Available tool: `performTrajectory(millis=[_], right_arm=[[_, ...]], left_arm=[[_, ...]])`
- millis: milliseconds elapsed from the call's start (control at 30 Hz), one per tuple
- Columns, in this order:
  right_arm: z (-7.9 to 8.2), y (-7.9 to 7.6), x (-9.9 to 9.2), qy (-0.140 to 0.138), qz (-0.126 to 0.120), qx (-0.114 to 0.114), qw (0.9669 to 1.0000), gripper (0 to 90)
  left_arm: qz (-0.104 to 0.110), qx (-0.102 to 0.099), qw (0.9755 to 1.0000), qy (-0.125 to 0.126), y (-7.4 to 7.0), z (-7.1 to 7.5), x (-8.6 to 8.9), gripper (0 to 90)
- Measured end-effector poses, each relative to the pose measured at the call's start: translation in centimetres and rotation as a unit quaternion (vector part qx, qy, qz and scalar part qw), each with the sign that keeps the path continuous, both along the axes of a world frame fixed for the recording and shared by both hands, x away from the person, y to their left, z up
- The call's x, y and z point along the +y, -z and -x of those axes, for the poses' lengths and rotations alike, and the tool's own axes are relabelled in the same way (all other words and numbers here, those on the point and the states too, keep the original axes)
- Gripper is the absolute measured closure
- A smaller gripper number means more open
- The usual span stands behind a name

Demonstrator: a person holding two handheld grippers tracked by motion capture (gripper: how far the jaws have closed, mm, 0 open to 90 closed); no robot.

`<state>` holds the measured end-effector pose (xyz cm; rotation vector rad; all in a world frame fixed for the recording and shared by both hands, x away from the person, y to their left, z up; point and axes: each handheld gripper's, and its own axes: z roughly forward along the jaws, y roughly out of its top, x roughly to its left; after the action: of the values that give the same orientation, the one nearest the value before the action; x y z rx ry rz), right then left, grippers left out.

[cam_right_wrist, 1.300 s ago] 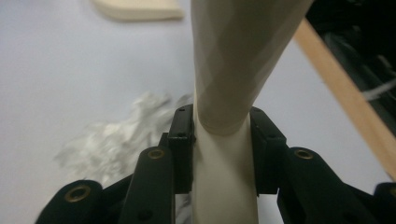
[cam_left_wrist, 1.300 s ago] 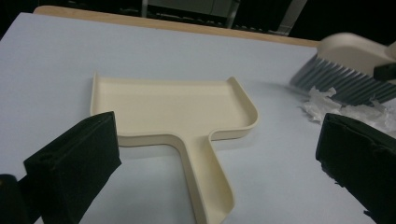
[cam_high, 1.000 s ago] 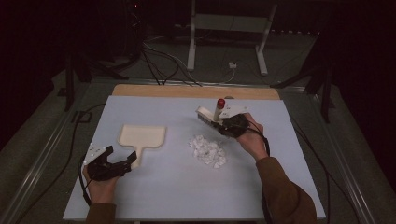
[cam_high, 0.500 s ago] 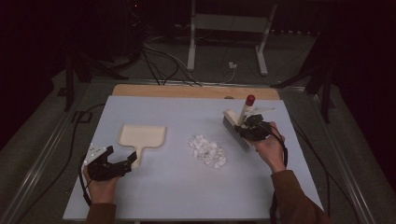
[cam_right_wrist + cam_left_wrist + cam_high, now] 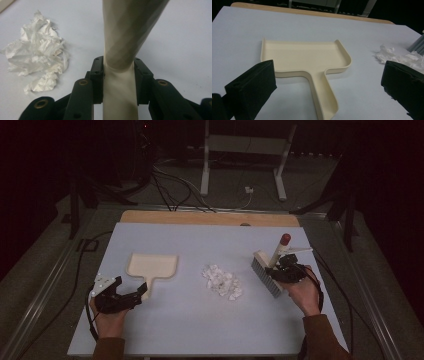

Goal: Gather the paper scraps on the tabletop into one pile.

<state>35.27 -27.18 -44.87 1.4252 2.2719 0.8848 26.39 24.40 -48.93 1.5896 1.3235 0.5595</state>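
A cream dustpan lies flat on the pale table, handle toward me. My left gripper is open, its jaws standing either side of the handle without touching it. A pile of crumpled white paper sits mid-table. My right gripper is shut on the cream handle of a hand brush with grey bristles and a red tip. The brush stands to the right of the paper, bristles down by the table.
The table has a wooden strip along its far edge. Beyond it on the dark floor are cables and a metal stand. Bare table surface lies between the dustpan and the paper.
My right gripper has carried the brush from the table's far middle to the right and toward me, to the right of the paper pile. The left gripper has stayed put.
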Motion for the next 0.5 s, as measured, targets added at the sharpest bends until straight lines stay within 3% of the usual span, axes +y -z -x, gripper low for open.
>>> performTrajectory(millis=[500], right_arm=[[-0.84, 0.68, 0.97, 0.003, -0.006, -0.006, 1.0000, 64.3]], left_arm=[[-0.022, 0.007, 0.9997, 0.007, 0.06, -0.46, -0.64, 0.4]])
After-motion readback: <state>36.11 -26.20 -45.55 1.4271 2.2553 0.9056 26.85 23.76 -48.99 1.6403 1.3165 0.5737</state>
